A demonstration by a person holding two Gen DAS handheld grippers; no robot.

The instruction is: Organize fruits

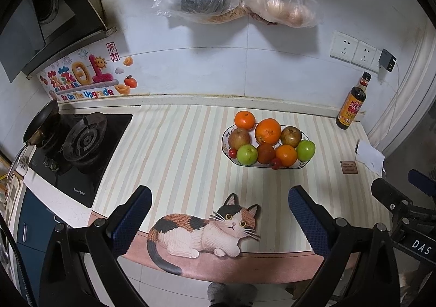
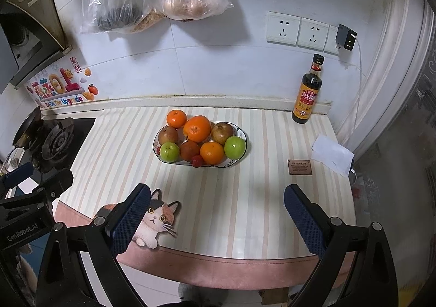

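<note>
- Left wrist view: left tongs (image 1: 219, 214) apart, empty, over the striped-mat table (image 1: 174, 149). Fruit heaped in the oval white patterned ceramic dish (image 1: 225, 135); small red fruit (image 1: 275, 163) at the rim. Risk: a nudge rolls it off.
- Right wrist view: right tongs (image 2: 216, 213) apart, empty. Large orange (image 2: 196, 128) sits highest; lifting lower fruit could topple the pile.

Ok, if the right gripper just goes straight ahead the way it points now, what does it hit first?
Probably the fruit plate, at its near rim by the small red fruit. The right gripper has its jaws open over bare striped mat. Depth is uncertain; angled lower, it would meet the mat first.
</note>
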